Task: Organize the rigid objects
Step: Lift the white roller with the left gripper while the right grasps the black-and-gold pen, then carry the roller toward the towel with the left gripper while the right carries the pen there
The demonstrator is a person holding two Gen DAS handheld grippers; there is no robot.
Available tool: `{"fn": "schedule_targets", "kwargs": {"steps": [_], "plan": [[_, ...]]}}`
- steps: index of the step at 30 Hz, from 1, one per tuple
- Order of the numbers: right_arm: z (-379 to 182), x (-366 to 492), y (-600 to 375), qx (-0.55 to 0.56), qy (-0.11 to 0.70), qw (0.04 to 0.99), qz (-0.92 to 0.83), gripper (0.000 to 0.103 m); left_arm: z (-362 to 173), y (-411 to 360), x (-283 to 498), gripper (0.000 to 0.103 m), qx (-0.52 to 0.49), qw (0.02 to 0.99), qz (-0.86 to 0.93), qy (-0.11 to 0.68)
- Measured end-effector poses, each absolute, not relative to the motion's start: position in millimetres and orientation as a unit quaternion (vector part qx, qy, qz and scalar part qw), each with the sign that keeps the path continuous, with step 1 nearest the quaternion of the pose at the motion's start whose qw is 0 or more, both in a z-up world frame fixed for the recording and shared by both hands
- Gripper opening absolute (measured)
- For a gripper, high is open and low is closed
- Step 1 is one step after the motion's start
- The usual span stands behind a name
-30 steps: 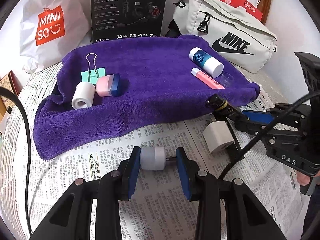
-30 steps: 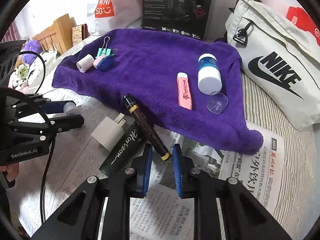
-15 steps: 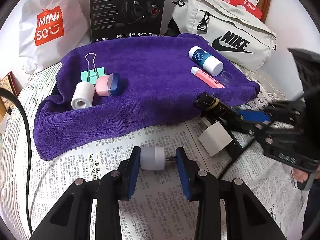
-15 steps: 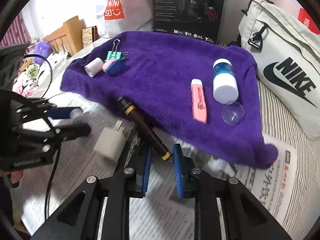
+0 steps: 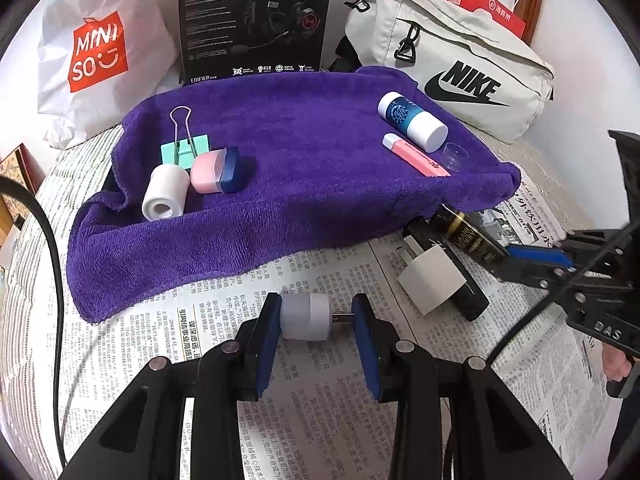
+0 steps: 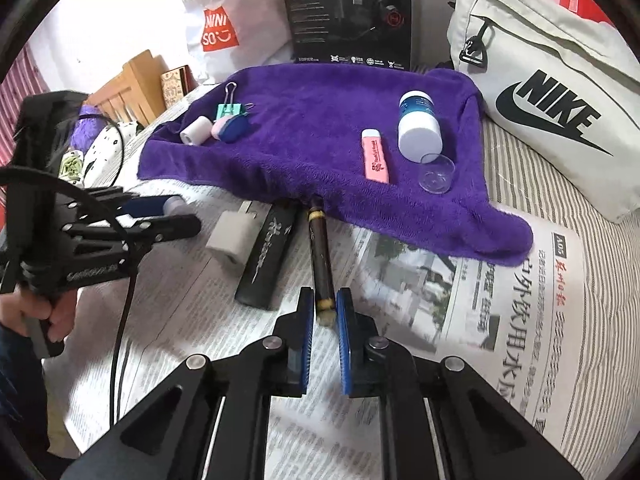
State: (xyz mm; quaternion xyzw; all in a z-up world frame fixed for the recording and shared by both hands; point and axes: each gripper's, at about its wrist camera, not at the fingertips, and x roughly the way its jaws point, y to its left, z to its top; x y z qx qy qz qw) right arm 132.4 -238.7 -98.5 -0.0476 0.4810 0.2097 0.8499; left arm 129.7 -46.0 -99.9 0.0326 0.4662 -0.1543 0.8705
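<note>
My left gripper (image 5: 316,316) is shut on a small white cylinder (image 5: 306,316) with a metal pin, just above the newspaper. Over in the right wrist view, my right gripper (image 6: 325,312) has its jaws closing tight on the near end of a dark pen (image 6: 322,256) with gold bands, and both pads press on it. The pen's far end meets the front edge of the purple towel (image 6: 320,120). On the towel lie a binder clip (image 5: 184,148), a white roll (image 5: 165,193), a pink and blue case (image 5: 216,170), a blue bottle (image 5: 412,120), a pink highlighter (image 5: 416,156) and a clear cap (image 5: 456,156).
A white plug (image 6: 232,236) and a black case (image 6: 268,256) lie on the newspaper left of the pen. Behind the towel stand a Miniso bag (image 5: 96,56), a black box (image 5: 256,20) and a Nike bag (image 5: 460,68). A hand (image 6: 44,312) holds the left gripper.
The right gripper has squeezed tighter on the pen and swung it from slanting up-left to pointing straight ahead, its far end now at the towel's edge. The left gripper has kept still.
</note>
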Motion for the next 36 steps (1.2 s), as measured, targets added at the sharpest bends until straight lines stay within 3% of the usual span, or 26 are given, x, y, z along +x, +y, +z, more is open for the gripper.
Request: {"fn": "schedule_targets", "kwargs": {"steps": [7, 10, 36], "plan": [[-107.0, 156.5, -220.5, -0.062, 0.484, 0.846, 0.213, 0.015, -100.0, -48.1, 130.2, 0.034, 0.037, 0.870, -0.152, 0.468], [-107.3, 158.8, -216.9, -0.066, 0.480, 0.848, 0.215, 0.011, -99.8, -47.3, 130.7, 0.034, 0.034, 0.869, -0.152, 0.469], [-91.6, 128.9, -243.9, -0.053, 0.484, 0.859, 0.161, 0.011, -92.6, -30.2, 121.7, 0.034, 0.021, 0.873, -0.128, 0.470]]}}
